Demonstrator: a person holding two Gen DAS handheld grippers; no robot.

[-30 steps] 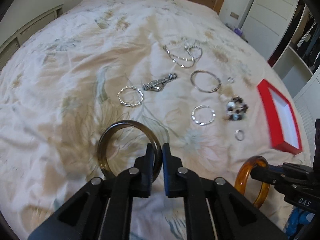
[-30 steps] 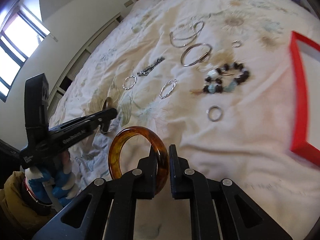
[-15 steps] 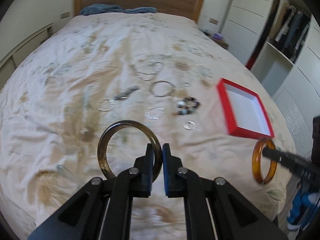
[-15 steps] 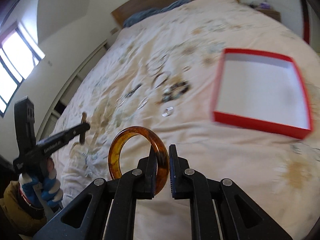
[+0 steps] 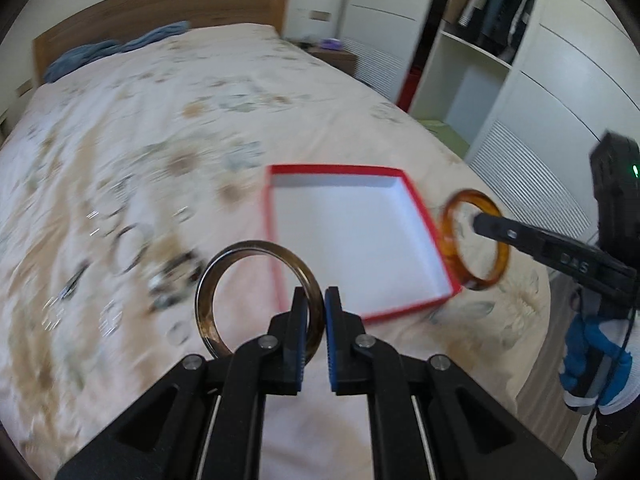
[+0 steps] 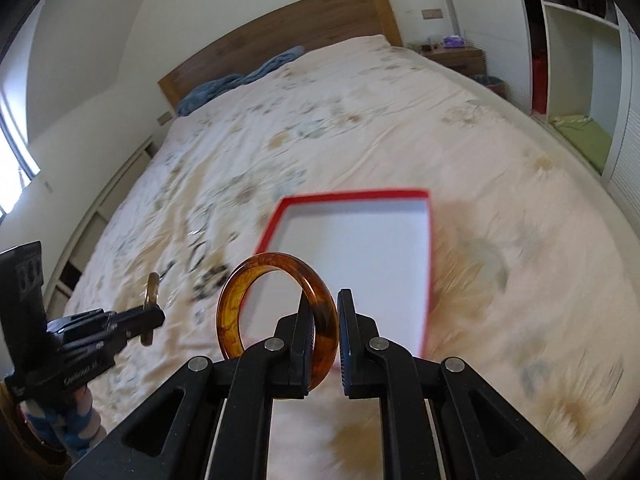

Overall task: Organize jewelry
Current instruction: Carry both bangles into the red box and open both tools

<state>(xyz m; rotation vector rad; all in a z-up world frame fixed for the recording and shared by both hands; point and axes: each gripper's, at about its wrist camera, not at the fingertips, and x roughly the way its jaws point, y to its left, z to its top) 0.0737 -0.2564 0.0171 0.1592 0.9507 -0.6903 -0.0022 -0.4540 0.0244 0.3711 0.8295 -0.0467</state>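
My left gripper (image 5: 316, 308) is shut on the rim of a dark smoky-brown bangle (image 5: 256, 245), held upright in the air. My right gripper (image 6: 323, 312) is shut on an amber bangle (image 6: 276, 259), also upright. A shallow red box (image 5: 332, 168) with a white, bare inside lies on the floral bedspread just ahead of both grippers. From the left wrist, the right gripper (image 5: 486, 224) and its amber bangle (image 5: 449, 240) hang off the box's right edge. From the right wrist, the left gripper (image 6: 154, 316) with the dark bangle (image 6: 152, 284) is left of the red box (image 6: 356, 196).
Several loose jewelry pieces (image 5: 172, 276) lie blurred on the bedspread left of the box. A wooden headboard (image 6: 280, 36) and blue cloth (image 6: 240, 76) are at the far end. White wardrobe shelves (image 5: 472, 80) and a nightstand (image 6: 452, 54) stand right of the bed.
Both grippers, each still holding its bangle, have swung right and risen. The red box has come from the right edge to the middle of both views; the loose jewelry has slid left.
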